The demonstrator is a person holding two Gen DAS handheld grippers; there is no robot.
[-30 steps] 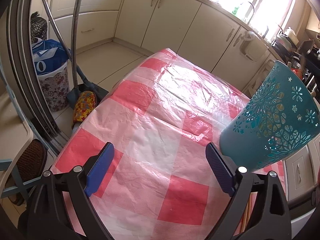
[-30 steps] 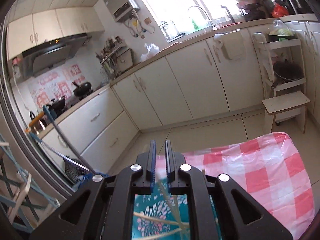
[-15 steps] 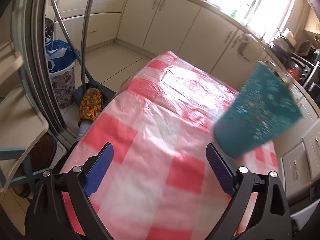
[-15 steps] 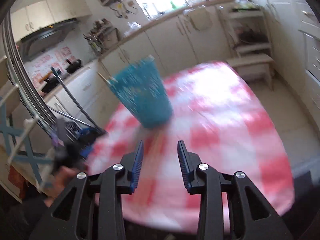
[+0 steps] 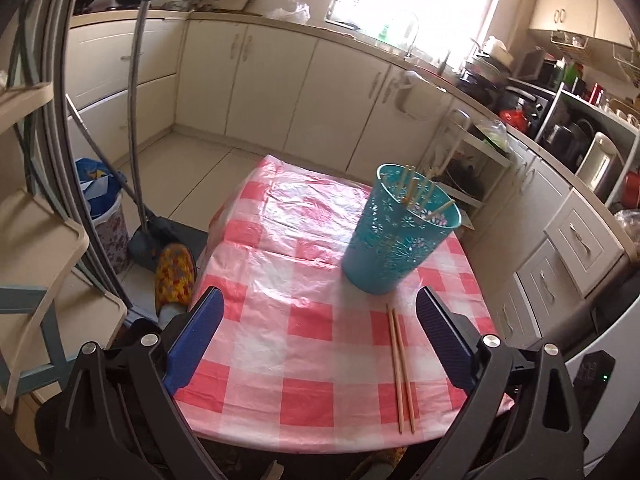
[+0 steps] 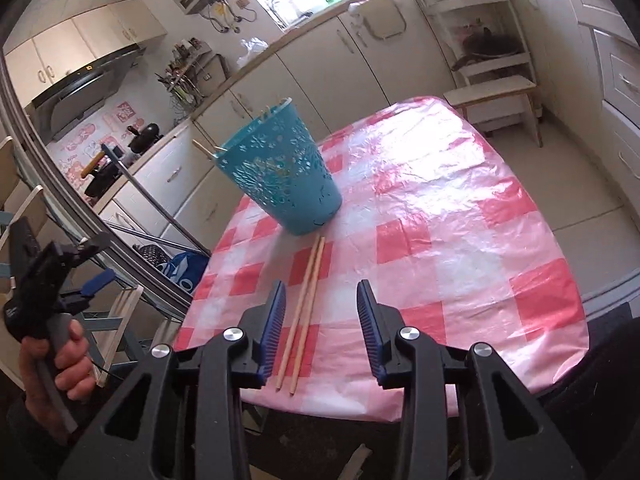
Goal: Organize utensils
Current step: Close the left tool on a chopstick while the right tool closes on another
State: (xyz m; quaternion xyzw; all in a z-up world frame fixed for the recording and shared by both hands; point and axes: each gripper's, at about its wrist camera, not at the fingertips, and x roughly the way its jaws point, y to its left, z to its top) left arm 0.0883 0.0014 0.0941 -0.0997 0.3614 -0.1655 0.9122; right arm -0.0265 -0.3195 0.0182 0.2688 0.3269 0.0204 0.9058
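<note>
A teal cut-out basket [image 5: 396,240] [image 6: 280,176] stands upright on the table with the red-and-white checked cloth [image 5: 312,328] [image 6: 440,220]. Several wooden chopsticks [image 5: 412,188] stick out of it. A pair of chopsticks [image 5: 400,364] [image 6: 306,300] lies flat on the cloth in front of the basket, near the table's front edge. My right gripper [image 6: 321,285] hovers above that pair; its jaws are opening and grip nothing. My left gripper [image 5: 318,294] is wide open and empty, held high off the table's front left corner.
A person's hand [image 6: 60,356] holds the left gripper's handle. A mop handle [image 5: 136,92], a bin with a blue bag [image 5: 100,200] and a patterned slipper [image 5: 174,276] sit on the floor to the left. A wooden step stool [image 6: 496,96] stands behind the table. Cabinets line the walls.
The right gripper drew back from over the basket to the table's front edge and its jaws opened. The left gripper rose and pulled back, so the whole table and the loose pair now show.
</note>
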